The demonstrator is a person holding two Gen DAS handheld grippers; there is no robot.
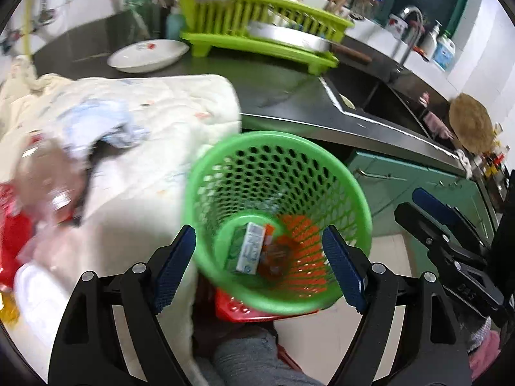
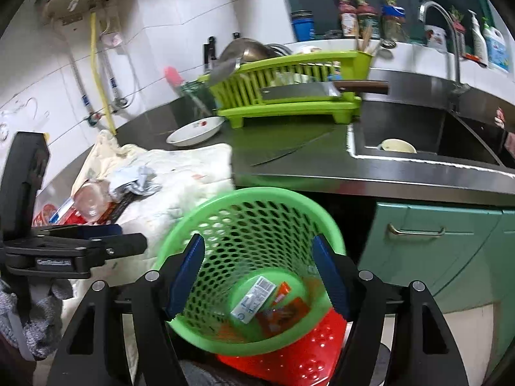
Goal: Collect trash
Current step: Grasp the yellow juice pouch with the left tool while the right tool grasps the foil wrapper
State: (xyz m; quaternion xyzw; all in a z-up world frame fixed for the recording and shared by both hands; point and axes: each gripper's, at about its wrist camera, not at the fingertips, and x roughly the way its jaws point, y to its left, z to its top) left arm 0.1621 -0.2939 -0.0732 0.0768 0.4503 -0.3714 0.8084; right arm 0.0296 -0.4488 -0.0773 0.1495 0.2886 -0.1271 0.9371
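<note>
We are in a home kitchen: a dark steel worktop [image 2: 289, 148] with a sunken sink [image 2: 418, 135] and curved tap [image 2: 441, 25], a lime-green dish rack [image 2: 289, 96] holding a cleaver [image 2: 322, 91], a white plate [image 2: 196, 132], tiled walls, teal cupboard doors [image 2: 434, 241], and detergent bottles [image 2: 497, 46] along the ledge.

Bright, even indoor light — motion blur, fisheye bending at edges.

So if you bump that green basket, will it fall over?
Probably easily. The green basket looks like thin holed plastic, so likely light. It already sits tilted on a red stool, with only a small carton and wrappers inside to weigh it down.
</note>
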